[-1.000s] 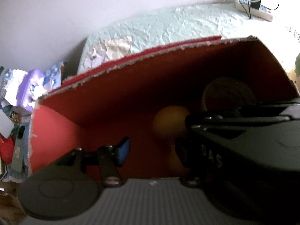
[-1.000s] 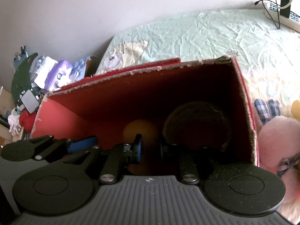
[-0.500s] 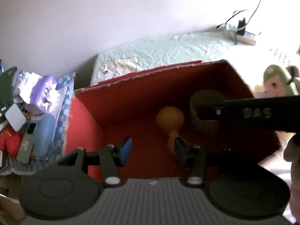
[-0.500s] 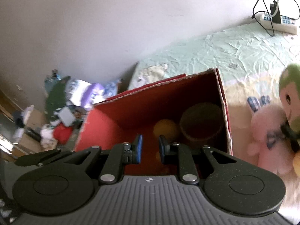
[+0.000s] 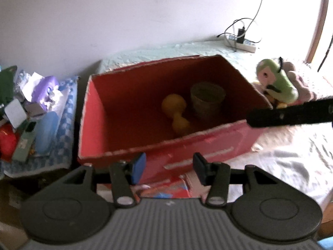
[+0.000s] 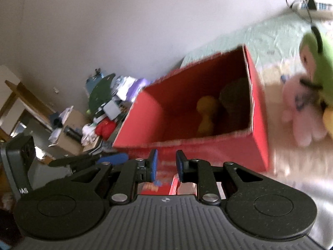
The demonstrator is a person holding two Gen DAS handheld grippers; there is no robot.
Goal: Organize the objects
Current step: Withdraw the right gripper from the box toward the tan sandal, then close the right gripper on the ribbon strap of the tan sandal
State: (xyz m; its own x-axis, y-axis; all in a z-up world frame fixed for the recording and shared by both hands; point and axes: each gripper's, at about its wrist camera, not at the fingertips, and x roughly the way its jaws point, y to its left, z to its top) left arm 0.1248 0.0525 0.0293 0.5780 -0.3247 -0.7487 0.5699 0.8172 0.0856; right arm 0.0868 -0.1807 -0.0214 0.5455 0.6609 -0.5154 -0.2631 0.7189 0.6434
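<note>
Left gripper (image 5: 169, 167): your jaws stand apart and carry nothing; they hang in front of the near wall of the red box (image 5: 208, 143).
Right gripper (image 6: 165, 164): your jaws leave a narrow gap, also with nothing in it.
Box: it sits on the bed (image 5: 291, 162), open at the top, so you can drop things in.
Contents: a yellow dumbbell toy (image 5: 175, 114) lies beside a round brown basket (image 5: 207, 100).
Waiting: the green plush (image 5: 276, 81) and the pink plush (image 6: 301, 112) lie beside the box, probably next.

Window glare blown out right, motion blur, fisheye-warped edges
</note>
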